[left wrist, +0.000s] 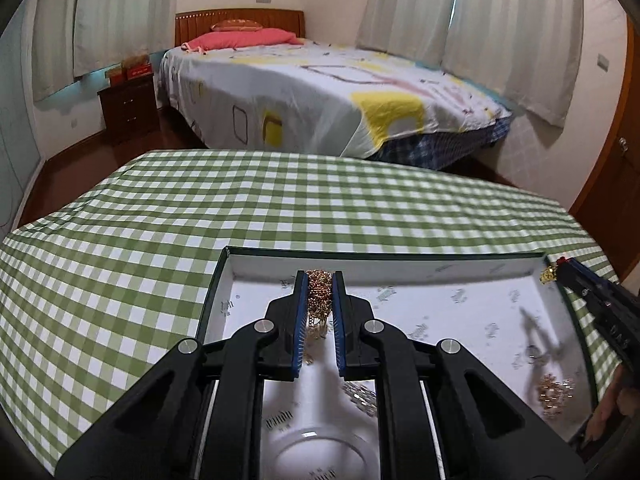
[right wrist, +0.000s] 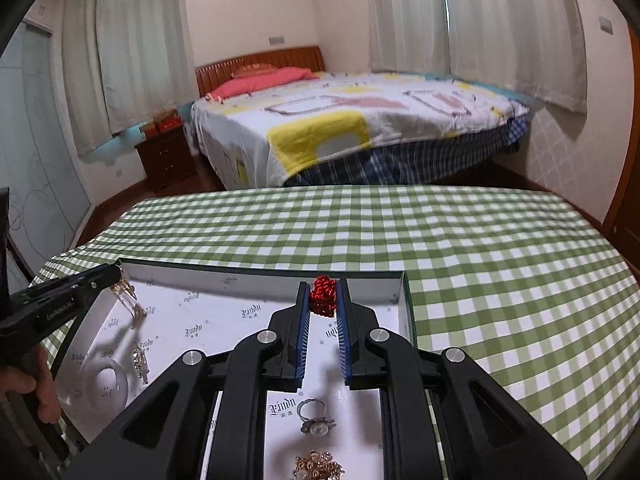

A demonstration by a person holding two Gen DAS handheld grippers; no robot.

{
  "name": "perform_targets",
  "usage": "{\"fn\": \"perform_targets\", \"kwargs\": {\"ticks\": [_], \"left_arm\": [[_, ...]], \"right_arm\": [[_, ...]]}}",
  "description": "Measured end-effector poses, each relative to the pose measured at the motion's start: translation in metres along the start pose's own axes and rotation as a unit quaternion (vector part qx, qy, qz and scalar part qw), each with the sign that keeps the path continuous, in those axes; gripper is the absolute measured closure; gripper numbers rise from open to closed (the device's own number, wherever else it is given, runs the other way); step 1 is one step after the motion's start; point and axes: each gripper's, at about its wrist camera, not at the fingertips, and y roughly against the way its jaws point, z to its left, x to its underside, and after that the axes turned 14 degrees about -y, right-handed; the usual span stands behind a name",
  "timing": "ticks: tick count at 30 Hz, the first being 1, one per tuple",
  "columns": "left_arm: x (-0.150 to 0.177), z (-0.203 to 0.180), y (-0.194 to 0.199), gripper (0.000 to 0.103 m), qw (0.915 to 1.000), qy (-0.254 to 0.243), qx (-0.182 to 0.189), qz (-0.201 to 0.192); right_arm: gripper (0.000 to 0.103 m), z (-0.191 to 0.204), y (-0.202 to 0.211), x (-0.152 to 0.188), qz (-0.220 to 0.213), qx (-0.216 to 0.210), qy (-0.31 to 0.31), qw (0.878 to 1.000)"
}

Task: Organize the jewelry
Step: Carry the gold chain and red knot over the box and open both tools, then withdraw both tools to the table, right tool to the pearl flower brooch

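A shallow white-lined box [left wrist: 420,264] lies on the green checked tablecloth. My left gripper [left wrist: 319,280] is shut on a gold chain [left wrist: 319,300] that hangs from its tips above the box's left part. My right gripper [right wrist: 323,290] is shut on a red beaded piece [right wrist: 323,296] above the box's [right wrist: 256,276] far right. In the right wrist view the left gripper [right wrist: 116,276] shows at far left with the gold chain [right wrist: 128,296] dangling. In the box lie a pearl ring [right wrist: 316,420], a gold cluster [right wrist: 320,466] and a glass dish [right wrist: 106,386].
The tablecloth [left wrist: 280,208] covers the table around the box. Another gold cluster [left wrist: 554,394] and a silvery piece [left wrist: 360,396] lie in the box. A bed [left wrist: 320,92] and a dark nightstand [left wrist: 128,104] stand beyond the table.
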Motion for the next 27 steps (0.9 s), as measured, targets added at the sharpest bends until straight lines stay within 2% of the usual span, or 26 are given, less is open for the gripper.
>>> {"fn": "perform_targets", "kwargs": {"ticks": [4,6,9,10,11,12,13,14,18,21,27], "left_arm": [[-0.002,0.003,-0.012,0.091,0.9996,0.001,0.009,0.025],[-0.002,0.005,-0.013,0.088,0.9997,0.006,0.008,0.024],[-0.002,0.004,-0.013,0.069,0.9997,0.003,0.008,0.025],[-0.002,0.003,-0.012,0.065,0.9997,0.001,0.007,0.024],[-0.003,0.002,-0.012,0.064,0.9997,0.0,0.007,0.023],[-0.003,0.002,-0.011,0.061,0.9997,-0.002,0.008,0.022],[-0.004,0.001,-0.011,0.057,0.9997,-0.002,0.007,0.021],[-0.004,0.001,-0.01,0.056,0.9998,-0.001,0.007,0.02],[-0.002,-0.001,-0.008,0.05,0.9998,0.003,0.009,0.016],[0.0,-0.002,-0.003,0.046,0.9999,0.007,0.009,0.009],[0.0,-0.002,0.033,0.039,0.9995,0.015,0.007,-0.026]], "right_arm": [[0.089,0.004,-0.017,-0.003,0.043,0.015,0.011,0.999],[0.089,0.003,-0.021,-0.004,0.051,0.021,0.008,0.998],[0.087,0.0,-0.026,-0.003,0.066,0.025,0.002,0.998],[0.086,-0.001,-0.028,-0.002,0.07,0.025,0.0,0.997],[0.083,-0.001,-0.029,-0.002,0.073,0.025,0.0,0.997],[0.069,-0.002,-0.029,-0.002,0.075,0.025,-0.002,0.997],[0.056,-0.002,-0.029,-0.002,0.074,0.027,-0.003,0.997],[0.055,-0.003,-0.026,-0.003,0.066,0.028,-0.004,0.997],[0.054,-0.002,-0.021,-0.002,0.051,0.03,0.0,0.998],[0.054,-0.003,-0.01,-0.002,0.024,0.023,-0.003,0.999],[0.054,0.0,0.025,-0.004,-0.024,0.011,-0.003,1.0]]}}
